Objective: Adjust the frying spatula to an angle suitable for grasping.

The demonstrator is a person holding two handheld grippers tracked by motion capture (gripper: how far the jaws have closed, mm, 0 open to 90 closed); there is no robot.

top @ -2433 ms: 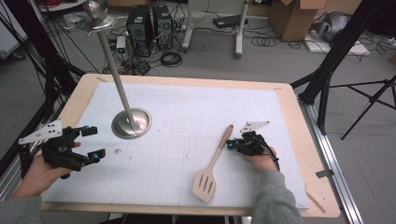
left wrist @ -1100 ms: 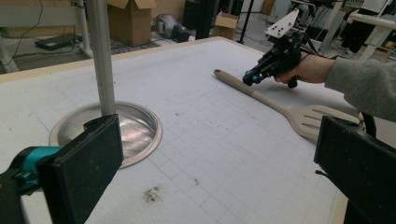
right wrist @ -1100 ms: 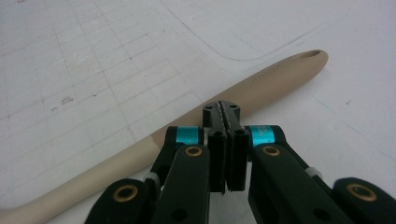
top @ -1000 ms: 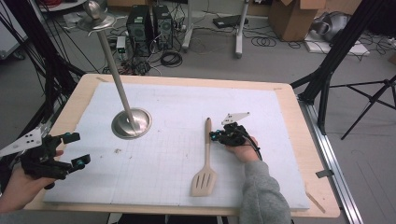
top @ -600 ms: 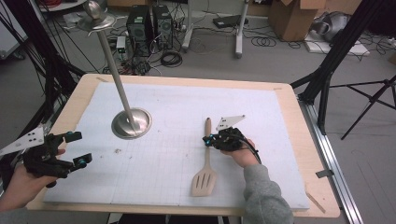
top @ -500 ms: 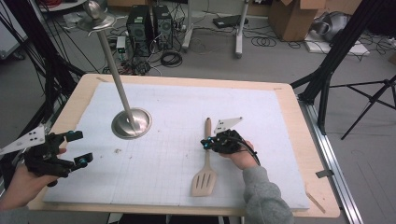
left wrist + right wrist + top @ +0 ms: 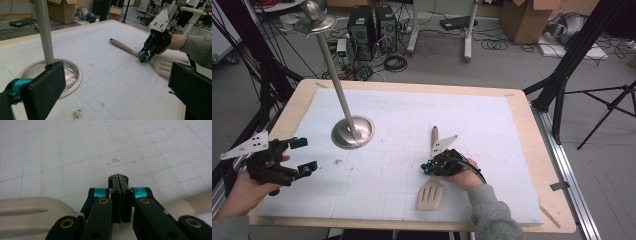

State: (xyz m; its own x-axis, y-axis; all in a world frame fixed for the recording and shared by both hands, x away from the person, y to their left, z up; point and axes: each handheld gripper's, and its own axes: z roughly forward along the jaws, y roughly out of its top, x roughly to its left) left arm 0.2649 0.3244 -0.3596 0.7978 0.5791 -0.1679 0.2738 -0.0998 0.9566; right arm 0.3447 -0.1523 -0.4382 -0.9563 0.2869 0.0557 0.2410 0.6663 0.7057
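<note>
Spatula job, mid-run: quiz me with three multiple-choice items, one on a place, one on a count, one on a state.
1. Where does the metal stand's base sit relative to the spatula?
A. to its left on the mat
B. to its right
C. on top of it

2. How many spatulas lie on the mat?
A. three
B. one
C. two

3. How do the left gripper's jaws stand?
A. shut on the stand
B. shut on nothing
C. wide apart

Answers: 1 A, the high view shows the base left of the spatula. 2 B, a single pale slotted spatula lies by the right gripper. 3 C, the left gripper view shows its jaws spread with nothing between them.
</note>
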